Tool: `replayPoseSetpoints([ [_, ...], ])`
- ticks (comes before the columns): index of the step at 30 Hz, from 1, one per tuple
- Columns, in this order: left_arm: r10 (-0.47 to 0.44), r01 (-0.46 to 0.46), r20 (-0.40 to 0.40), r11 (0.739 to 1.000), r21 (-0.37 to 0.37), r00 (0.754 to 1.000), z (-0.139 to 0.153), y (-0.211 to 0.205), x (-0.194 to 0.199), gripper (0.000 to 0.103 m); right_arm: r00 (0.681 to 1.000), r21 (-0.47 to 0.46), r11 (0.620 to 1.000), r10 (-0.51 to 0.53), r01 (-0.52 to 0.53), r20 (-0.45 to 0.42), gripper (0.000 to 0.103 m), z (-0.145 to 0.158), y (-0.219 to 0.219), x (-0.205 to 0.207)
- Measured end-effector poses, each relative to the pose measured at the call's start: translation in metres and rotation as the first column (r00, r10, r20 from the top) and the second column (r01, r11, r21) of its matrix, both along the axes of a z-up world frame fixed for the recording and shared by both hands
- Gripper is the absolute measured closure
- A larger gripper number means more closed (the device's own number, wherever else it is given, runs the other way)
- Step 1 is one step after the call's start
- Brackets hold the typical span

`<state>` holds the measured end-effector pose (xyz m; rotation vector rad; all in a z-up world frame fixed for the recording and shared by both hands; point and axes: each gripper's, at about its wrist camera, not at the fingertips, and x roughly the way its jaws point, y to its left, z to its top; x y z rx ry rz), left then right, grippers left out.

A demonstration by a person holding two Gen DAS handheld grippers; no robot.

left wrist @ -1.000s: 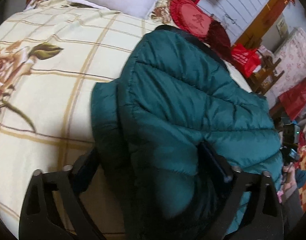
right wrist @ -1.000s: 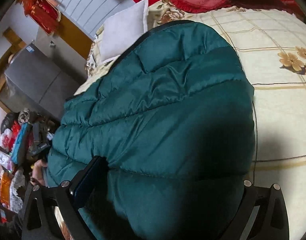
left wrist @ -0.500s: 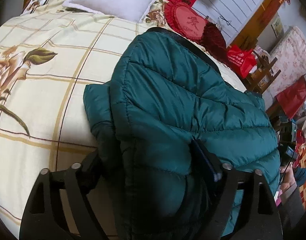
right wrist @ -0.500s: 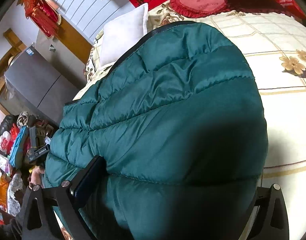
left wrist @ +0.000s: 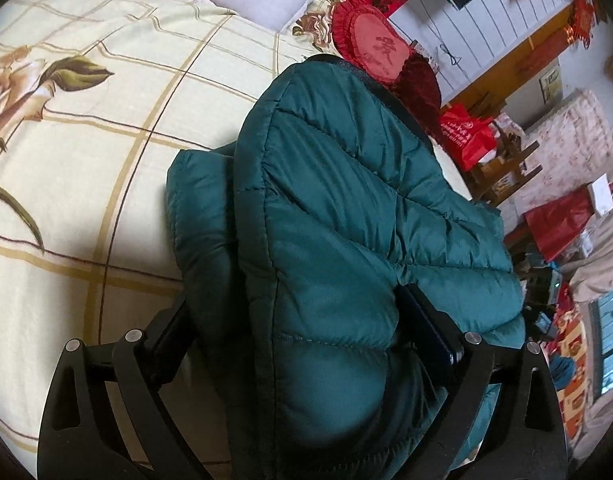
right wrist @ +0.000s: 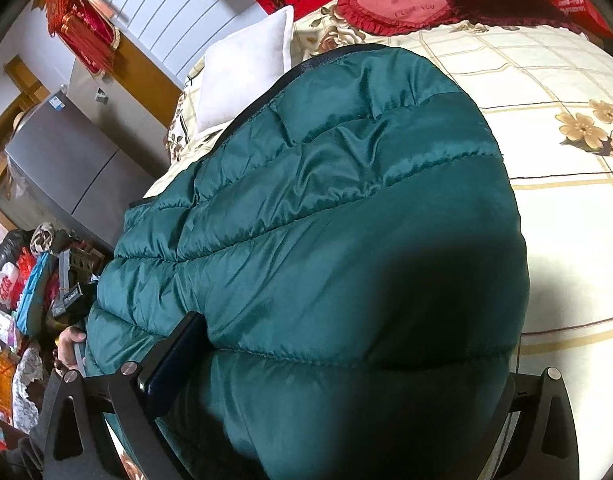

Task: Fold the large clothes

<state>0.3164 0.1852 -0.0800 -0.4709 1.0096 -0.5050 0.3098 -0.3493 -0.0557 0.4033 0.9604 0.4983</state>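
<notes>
Cream floral bedspread (left wrist: 86,152) under everything, and on it the teal puffer jacket (left wrist: 346,220), folded into a thick bundle near the bed's edge. The left gripper (left wrist: 302,344) straddles the bundle's near corner; its jaws have just been opening, the padding bulging between them, the right pad against the fabric, the left pad's contact unclear. I judge it is letting go of a finished fold. The right gripper (right wrist: 346,364) straddles the other end wide too; its right finger is hidden behind fabric — grip uncertain. Only the left view shows the tucked layer poking out sideways; only the right shows a hand (right wrist: 68,346) and the grey cabinet (right wrist: 66,160).
</notes>
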Motion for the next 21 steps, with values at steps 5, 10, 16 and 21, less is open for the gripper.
replayPoseSetpoints([
  [5,-0.008,0.006,-0.03,0.998,-0.056,1.0,0.0,0.006,0.0,0.003,1.0,0.001,1.0,-0.001,0.001,0.003,0.0,0.001,0.001,0.0],
  [10,0.0,-0.008,-0.071,0.994,-0.106,0.997,-0.001,0.015,0.002,0.003,1.0,-0.001,1.0,-0.001,0.001,0.002,0.0,0.0,0.001,-0.001],
  [16,0.019,-0.032,-0.082,0.986,-0.164,0.996,-0.002,0.021,0.002,0.001,1.0,-0.001,1.0,-0.001,0.001,0.002,0.0,0.001,0.001,-0.001],
  [21,-0.04,0.037,-0.04,0.997,-0.074,0.998,0.003,0.008,-0.004,0.001,1.0,-0.001,1.0,-0.001,0.001,0.003,0.0,0.001,0.001,-0.001],
])
